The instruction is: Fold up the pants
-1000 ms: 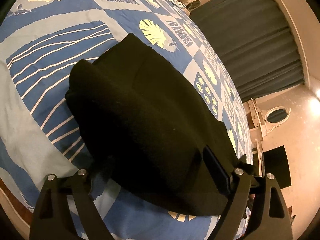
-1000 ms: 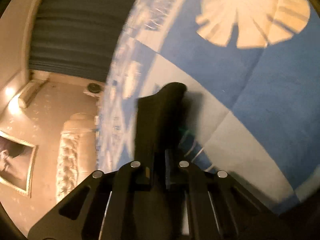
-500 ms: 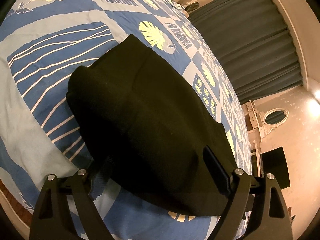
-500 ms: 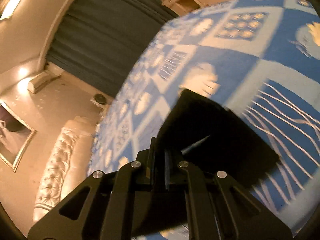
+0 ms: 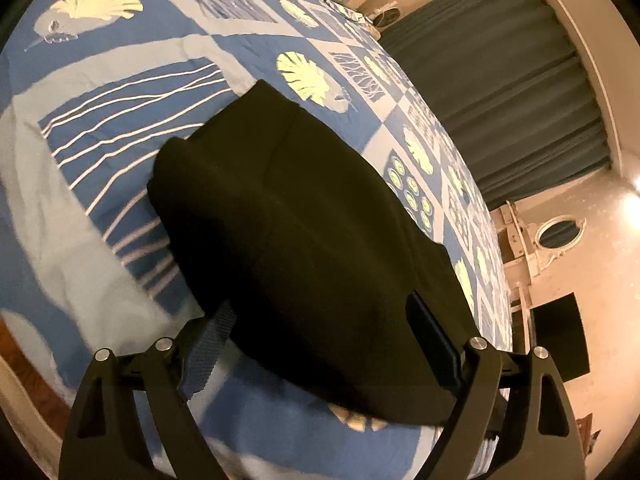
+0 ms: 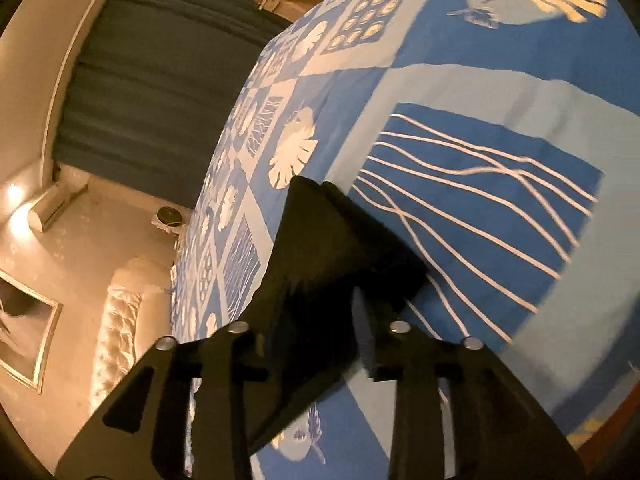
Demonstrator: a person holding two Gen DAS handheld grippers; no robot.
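Folded black pants lie on blue patterned bedspread, ahead of left gripper, jaws spread wide. Right gripper jaws parted, pants edge between them, contact unclear

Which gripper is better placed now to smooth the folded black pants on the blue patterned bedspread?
Left. The left gripper is open, straddling the near edge of the folded black pants. The right gripper has black cloth between its fingers.
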